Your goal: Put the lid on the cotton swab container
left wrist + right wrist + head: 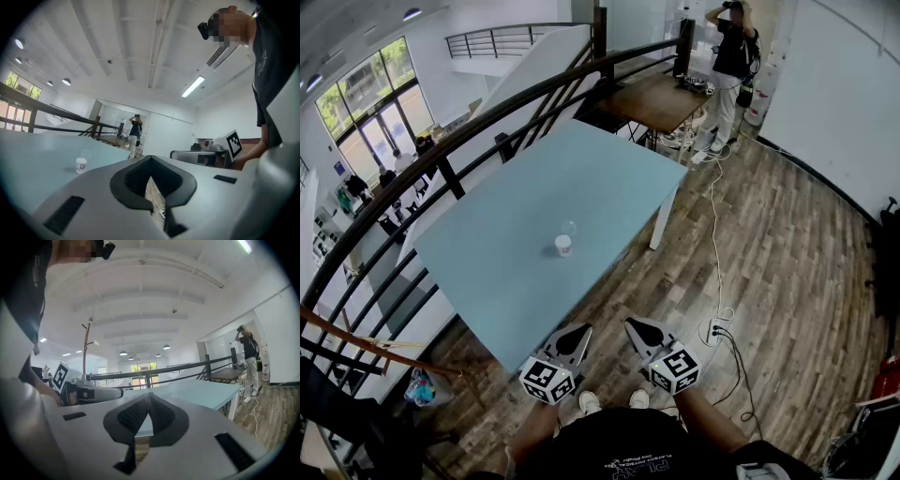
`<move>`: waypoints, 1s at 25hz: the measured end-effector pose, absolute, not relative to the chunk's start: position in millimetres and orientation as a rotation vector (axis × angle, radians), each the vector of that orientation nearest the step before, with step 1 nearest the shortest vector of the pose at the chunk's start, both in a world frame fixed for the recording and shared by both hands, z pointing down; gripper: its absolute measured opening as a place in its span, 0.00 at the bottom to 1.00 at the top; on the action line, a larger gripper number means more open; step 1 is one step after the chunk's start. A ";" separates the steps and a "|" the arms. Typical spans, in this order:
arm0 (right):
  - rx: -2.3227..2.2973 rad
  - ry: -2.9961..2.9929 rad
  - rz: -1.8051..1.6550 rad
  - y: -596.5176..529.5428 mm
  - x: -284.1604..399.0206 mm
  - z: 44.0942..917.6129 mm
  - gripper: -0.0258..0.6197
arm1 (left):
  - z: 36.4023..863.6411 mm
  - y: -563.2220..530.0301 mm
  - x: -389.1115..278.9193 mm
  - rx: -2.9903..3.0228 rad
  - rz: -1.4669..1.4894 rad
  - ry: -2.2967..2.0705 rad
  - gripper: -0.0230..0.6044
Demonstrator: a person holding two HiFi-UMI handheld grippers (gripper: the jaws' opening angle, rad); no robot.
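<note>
Container (563,246) stands mid-table (581,169), with the clear lid (569,228) just behind it; contact unclear. Both look like light, thin, slippery plastic, easy to tip. Pinch the lid at its rim. Left gripper (580,329) and right gripper (629,323) are closed and empty, off the table's near edge.

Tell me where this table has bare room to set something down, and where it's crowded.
Nearly all of the table is bare. There is a wide stretch from the container and the lid beside it out to the far corner. The near strip between them and the near corner is also bare. Only that small middle spot is taken.
</note>
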State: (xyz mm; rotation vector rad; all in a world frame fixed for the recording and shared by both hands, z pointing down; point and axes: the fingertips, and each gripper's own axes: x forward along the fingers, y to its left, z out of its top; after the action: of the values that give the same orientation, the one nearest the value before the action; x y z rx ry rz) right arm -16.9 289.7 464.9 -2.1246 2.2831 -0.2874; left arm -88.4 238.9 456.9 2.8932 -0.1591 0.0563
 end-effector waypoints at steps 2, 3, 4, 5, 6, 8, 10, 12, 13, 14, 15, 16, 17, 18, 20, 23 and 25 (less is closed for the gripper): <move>-2.126 2.285 -0.275 285.3 -18.4 462.6 0.07 | 452.6 238.4 -87.3 2.902 0.044 -0.161 0.05; -2.127 2.286 -0.267 282.8 -19.5 461.5 0.07 | 450.8 237.5 -87.4 2.907 0.040 -0.161 0.05; -2.129 2.288 -0.258 280.0 -20.4 460.5 0.07 | 449.2 236.0 -87.5 2.914 0.037 -0.161 0.05; -2.132 2.290 -0.247 277.1 -20.6 459.3 0.07 | 448.0 234.2 -87.2 2.922 0.036 -0.161 0.05; -2.137 2.293 -0.234 274.4 -20.1 457.9 0.07 | 446.8 232.4 -86.5 2.929 0.036 -0.163 0.05; -2.146 2.298 -0.213 269.7 -19.0 454.7 0.07 | 444.4 229.3 -85.6 2.942 0.036 -0.168 0.05; -2.153 2.300 -0.204 266.1 -19.1 452.3 0.07 | 442.4 226.7 -86.0 2.946 0.038 -0.168 0.05; -2.153 2.301 -0.207 262.5 -20.8 452.0 0.07 | 442.6 223.8 -86.8 2.952 0.045 -0.165 0.05; -2.147 2.301 -0.213 260.4 -22.3 452.7 0.07 | 443.2 221.9 -87.7 2.954 0.047 -0.162 0.05; -2.138 2.300 -0.220 258.2 -24.6 453.4 0.07 | 443.6 219.7 -89.2 2.956 0.046 -0.160 0.05; -2.128 2.295 -0.228 255.8 -27.0 453.7 0.07 | 443.4 217.4 -91.2 2.956 0.042 -0.158 0.05; -2.124 2.287 -0.234 253.1 -29.1 453.4 0.07 | 442.8 215.0 -93.5 2.957 0.036 -0.156 0.05; -2.128 2.276 -0.236 250.5 -30.4 452.8 0.07 | 442.3 212.5 -95.8 2.957 0.030 -0.154 0.05; -2.137 2.264 -0.236 248.2 -31.3 452.4 0.07 | 442.7 210.1 -98.0 2.956 0.027 -0.154 0.05; -2.148 2.245 -0.239 245.0 -33.5 453.1 0.07 | 445.6 205.3 -102.3 2.953 0.025 -0.155 0.05; -2.163 2.226 -0.244 241.5 -38.8 454.5 0.07 | 448.4 198.1 -111.1 2.942 0.015 -0.151 0.05; -2.191 2.214 -0.247 241.3 -39.8 456.2 0.07 | 449.6 196.0 -114.0 2.942 0.019 -0.138 0.05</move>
State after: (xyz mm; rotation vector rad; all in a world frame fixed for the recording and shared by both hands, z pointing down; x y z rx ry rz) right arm -39.8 241.3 456.2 -2.1906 2.2144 -0.2472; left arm -114.0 196.0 449.6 2.9419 -0.1380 0.0190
